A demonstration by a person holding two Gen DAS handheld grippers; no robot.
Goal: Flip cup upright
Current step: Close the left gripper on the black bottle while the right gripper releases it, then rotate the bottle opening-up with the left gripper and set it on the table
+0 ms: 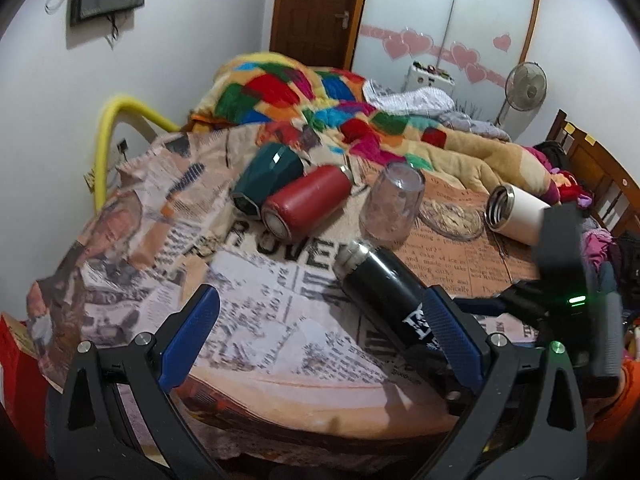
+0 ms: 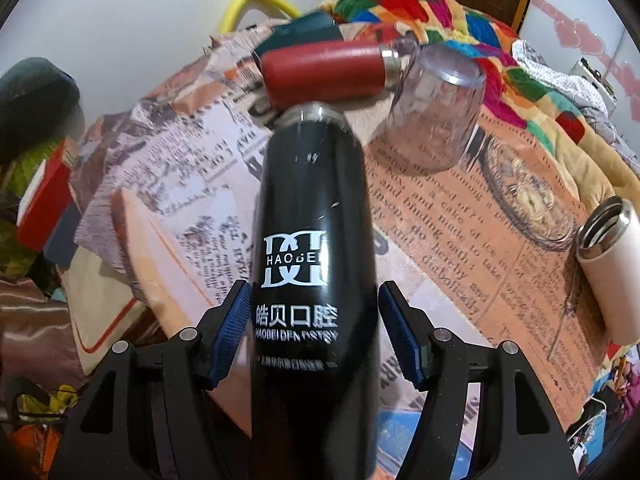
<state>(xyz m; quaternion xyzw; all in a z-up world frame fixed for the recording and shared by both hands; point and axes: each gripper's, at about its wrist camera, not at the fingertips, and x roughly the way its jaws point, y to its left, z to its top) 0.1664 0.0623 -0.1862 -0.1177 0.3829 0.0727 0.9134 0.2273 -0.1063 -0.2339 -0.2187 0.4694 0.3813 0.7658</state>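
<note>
Looking from the left wrist: a bed covered with a newspaper-print cloth (image 1: 256,320), with cups on it.
Left gripper (image 1: 320,295): its two blue fingers are wide apart and hold nothing.
Black flask (image 1: 384,292): it is tipped over, not standing. Its silver mouth points away, toward the glass cup. Its bottom end is hidden behind the right-side finger of the left gripper.
Green cup (image 1: 268,180): it lies on its side, far across the cloth.
Red flask (image 1: 308,200): it lies on its side, touching the green cup.
Glass cup (image 1: 394,204): it stands upside down, just past the black flask's mouth.
White flask (image 1: 520,216): it lies on its side at the right, and its open mouth shows.
Behind the cups: a bright patchwork quilt (image 1: 288,92), a brown door (image 1: 316,8) and a standing fan (image 1: 524,86).

Looking from the right wrist: the same cloth (image 2: 460,220), seen from close up.
Right gripper (image 2: 315,288): its blue fingers press on both sides of the black flask and hold it.
Black flask (image 2: 312,200): it fills the middle and points straight away from the camera, mouth end far. White letters read HAOBEI. I cannot tell if it touches the cloth.
Red flask (image 2: 324,68): it lies sideways just past the black flask's mouth.
Green cup (image 2: 304,34): it peeks out behind the red flask.
Glass cup (image 2: 436,112): upside down, right of the red flask.
White flask (image 2: 612,264): on its side by the right edge, well apart from the black one.
</note>
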